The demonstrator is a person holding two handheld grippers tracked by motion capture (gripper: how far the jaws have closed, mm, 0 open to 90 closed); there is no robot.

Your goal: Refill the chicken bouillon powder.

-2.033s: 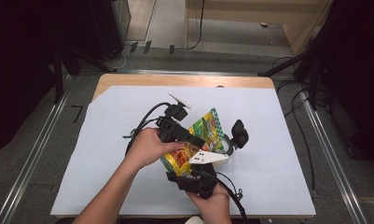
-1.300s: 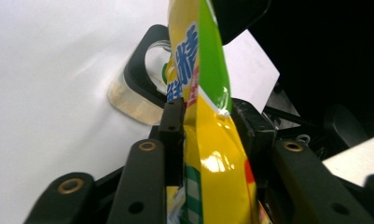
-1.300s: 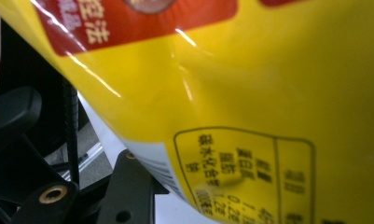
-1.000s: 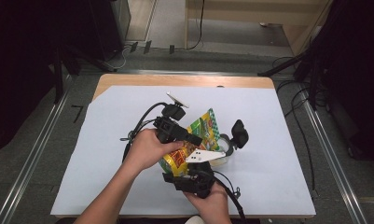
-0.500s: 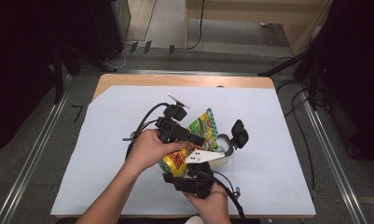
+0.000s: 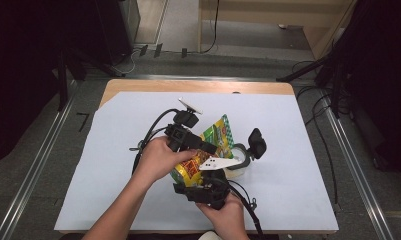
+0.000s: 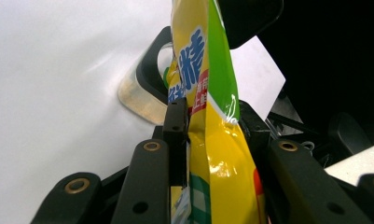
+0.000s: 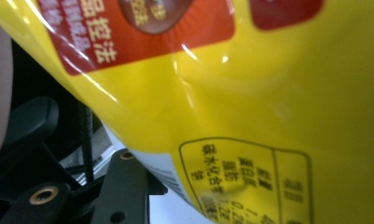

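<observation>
Snack bag, high view: yellow-and-green snack bag (image 6: 210,145) held just above the white sheet (image 6: 113,150) that covers the table, a little toward the near edge from the middle, between both grippers.
Left gripper, high view: left gripper (image 6: 208,146) reaches in from the left, its tips on the bag's upper part; the left hand (image 6: 155,160) grips its body.
Right gripper, high view: right gripper (image 6: 200,186) comes up from the near edge under the bag's lower end, with the right hand (image 6: 228,212) below it.
Container, high view: clear container (image 6: 238,162) with a black lid piece (image 6: 257,142) stands on the sheet just right of the bag, touching or nearly so.
Left gripper view: both black jaws are clenched on the snack bag (image 7: 208,116), which stands edge-on between them; the clear container (image 7: 140,95) lies beyond, on the white sheet (image 7: 58,70).
Right gripper view: the snack bag (image 8: 250,102) lies right against the camera, with red panels and printed text; one black jaw rises at lower left, but whether the jaws are clamped on the bag cannot be told.
</observation>
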